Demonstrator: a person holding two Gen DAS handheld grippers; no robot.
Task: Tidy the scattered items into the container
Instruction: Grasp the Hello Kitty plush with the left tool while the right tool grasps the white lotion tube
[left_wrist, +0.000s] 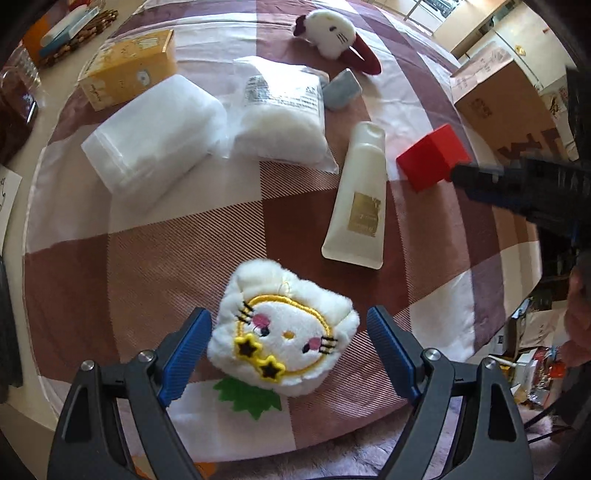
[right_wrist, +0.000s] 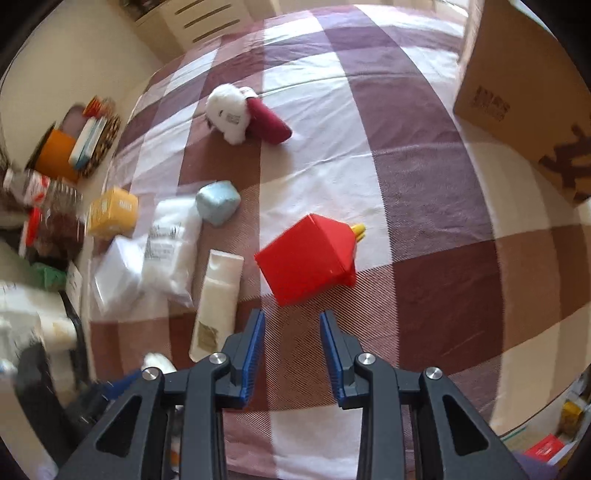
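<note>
The brown corrugated cardboard box (right_wrist: 524, 92) stood at the far right edge of the purple-and-white checked cloth (right_wrist: 424, 147); its interior was not visible, so you could not tell its contents. Your left gripper (left_wrist: 288, 343) pointed steeply down over the white plush cat face with yellow star glasses (left_wrist: 282, 332), which lay flat on the cloth near the front edge, its ears towards the far side and a green felt leaf (left_wrist: 245, 398) under its near edge. The jaws stood wide, one blue pad on each side of the plush; the left pad was just beside its edge, the right pad stood clear, and nothing was gripped. The cream squeeze tube with a gold label (left_wrist: 360, 195) lay beyond it, long axis running away from you, cap end far. Your right gripper (right_wrist: 291, 350) also pointed steeply down, jaws narrowly parted and empty, above bare cloth just short of the red plastic carton-shaped box (right_wrist: 308, 258), which lay tilted on its side with a yellow piece at its far right end. The white plush cat hair clip with a dark red bar (right_wrist: 240, 114), the pale blue soft cube (right_wrist: 218, 203) and two clear bags of white filling (left_wrist: 207, 122) lay scattered farther off, well apart from the box.
</note>
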